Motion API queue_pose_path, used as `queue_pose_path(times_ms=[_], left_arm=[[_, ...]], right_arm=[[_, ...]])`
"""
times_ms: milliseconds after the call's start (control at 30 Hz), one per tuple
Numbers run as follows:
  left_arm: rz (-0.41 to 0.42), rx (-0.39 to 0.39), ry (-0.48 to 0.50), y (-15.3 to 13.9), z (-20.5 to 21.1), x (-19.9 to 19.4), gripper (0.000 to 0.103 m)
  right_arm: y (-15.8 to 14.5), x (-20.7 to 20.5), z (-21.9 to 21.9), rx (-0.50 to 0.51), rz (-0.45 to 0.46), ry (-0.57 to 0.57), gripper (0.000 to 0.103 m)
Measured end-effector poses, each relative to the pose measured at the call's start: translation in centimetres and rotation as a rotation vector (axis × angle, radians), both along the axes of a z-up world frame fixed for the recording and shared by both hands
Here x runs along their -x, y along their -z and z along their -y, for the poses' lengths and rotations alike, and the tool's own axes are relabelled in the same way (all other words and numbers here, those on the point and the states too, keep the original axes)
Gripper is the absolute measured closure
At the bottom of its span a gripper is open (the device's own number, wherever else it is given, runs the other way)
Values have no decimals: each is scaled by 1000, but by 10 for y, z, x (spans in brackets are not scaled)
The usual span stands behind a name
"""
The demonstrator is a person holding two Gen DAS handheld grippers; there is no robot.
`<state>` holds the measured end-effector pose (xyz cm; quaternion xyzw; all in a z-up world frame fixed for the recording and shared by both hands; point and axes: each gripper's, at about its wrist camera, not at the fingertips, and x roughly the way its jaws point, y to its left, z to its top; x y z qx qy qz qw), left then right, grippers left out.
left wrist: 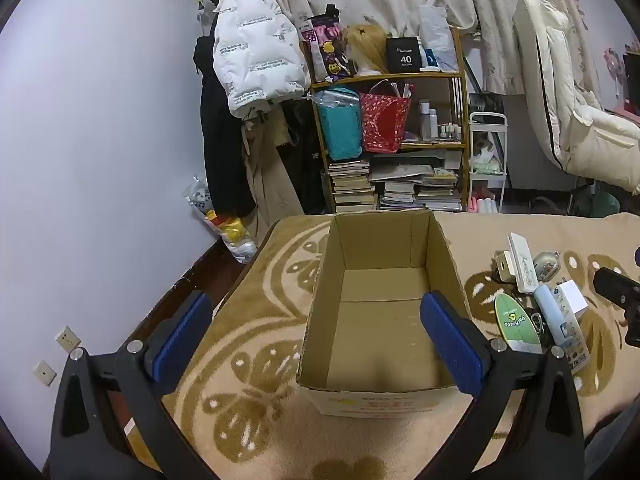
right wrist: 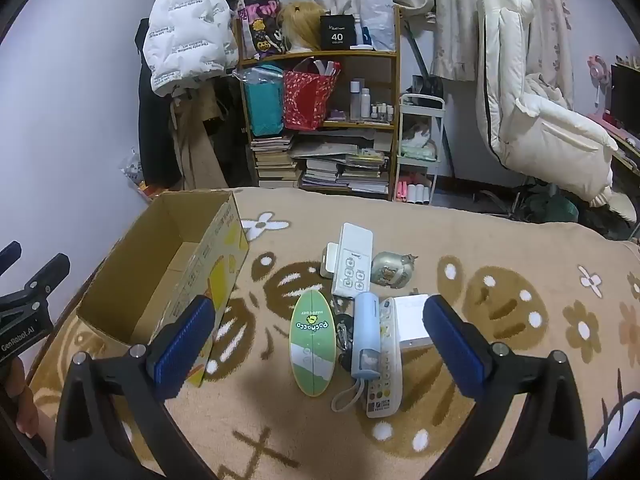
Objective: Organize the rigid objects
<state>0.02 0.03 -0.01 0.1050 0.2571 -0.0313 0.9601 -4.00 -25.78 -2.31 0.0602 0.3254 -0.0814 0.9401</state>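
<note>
An open, empty cardboard box (left wrist: 380, 240) stands on a beige flowered blanket (left wrist: 260, 320). My left gripper (left wrist: 318, 340) is open in front of it, its right blue pad over the box's near right corner. To the right of the box (right wrist: 208, 280) lies a cluster of items: a green oval board (right wrist: 312, 344), a light blue case (right wrist: 365, 332), a long white keypad remote (right wrist: 386, 364), a white box (right wrist: 412, 320), a white remote (right wrist: 354, 266), a white charger (right wrist: 330, 264) and a silvery round case (right wrist: 392, 270). My right gripper (right wrist: 320, 336) is open above this cluster, holding nothing.
The blanket (right wrist: 500, 360) ends at a far edge, with the floor beyond. Past it stand a wooden shelf (right wrist: 320, 120) of books and bags, hanging coats (right wrist: 180, 40), a white cart (right wrist: 420, 140) and a padded white chair (right wrist: 540, 120). The left gripper (right wrist: 36, 256) shows at the left edge.
</note>
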Motion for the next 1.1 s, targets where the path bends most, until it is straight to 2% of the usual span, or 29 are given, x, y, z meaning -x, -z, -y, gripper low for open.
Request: queue_pose_path(times_ms=[267, 300, 333, 800, 1100], left_arm=[[-4, -18, 2, 2, 7, -2, 0], [-5, -20, 4, 2, 10, -2, 0], [-6, 7, 3, -1, 2, -3, 0], [19, -27, 9, 1, 9, 3, 0], [4, -34, 0, 0, 6, 0, 0]], right_arm=[[-1, -1, 1, -6, -5, 7, 0], [1, -1, -7, 21, -4, -1, 0], [1, -1, -6, 22, -3, -1, 0], [-3, 0, -2, 20, 2, 1, 0], [-10, -3, -1, 43, 1, -2, 0]])
